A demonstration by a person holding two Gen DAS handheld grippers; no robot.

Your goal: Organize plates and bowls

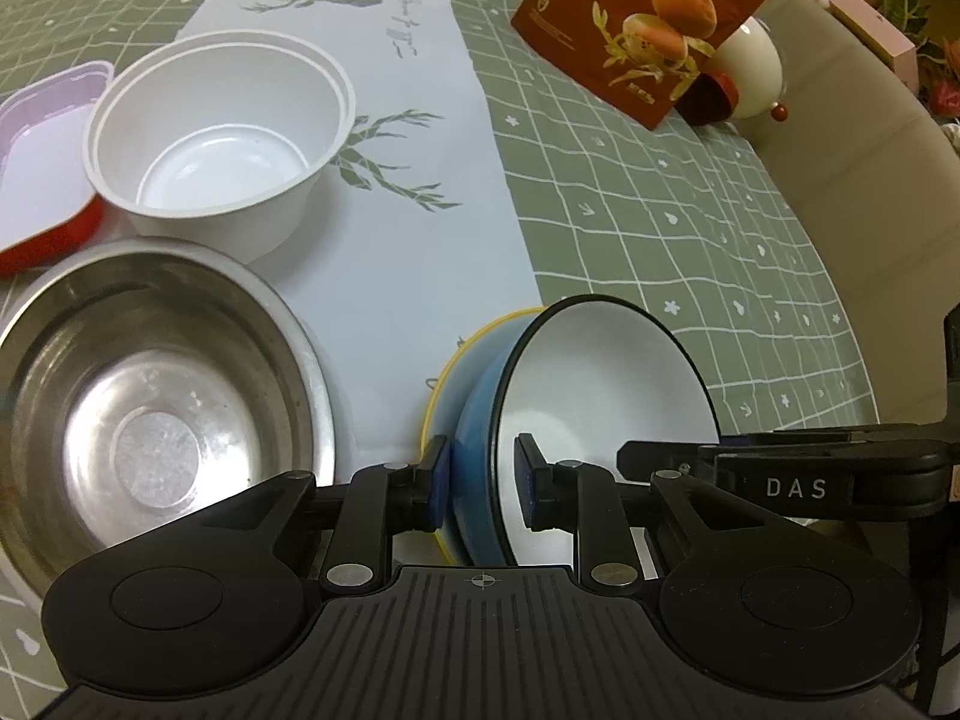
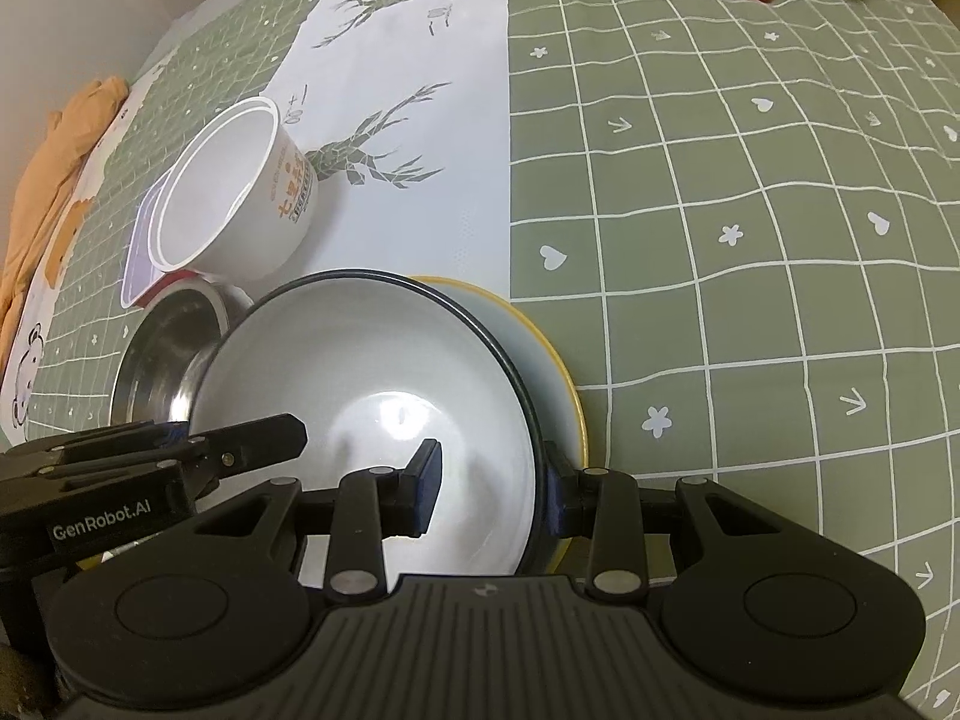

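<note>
A blue bowl (image 1: 606, 384) with a white inside and dark rim sits on a yellow-rimmed plate (image 1: 474, 336). My left gripper (image 1: 483, 489) has its jaws either side of the bowl's near-left wall, closed on it. My right gripper (image 2: 495, 483) straddles the same bowl's (image 2: 372, 378) right wall, one finger inside and one outside over the plate (image 2: 558, 360), closed on it. The other gripper's fingers (image 1: 780, 471) show at the right in the left wrist view.
A steel bowl (image 1: 150, 396) stands left of the blue bowl, a white plastic bowl (image 1: 222, 138) behind it, and a red-and-pink tray (image 1: 42, 168) at far left. A brown snack bag (image 1: 654, 18) and white round object (image 1: 753, 69) stand at the back. An orange cloth (image 2: 54, 168) lies at the table's left edge.
</note>
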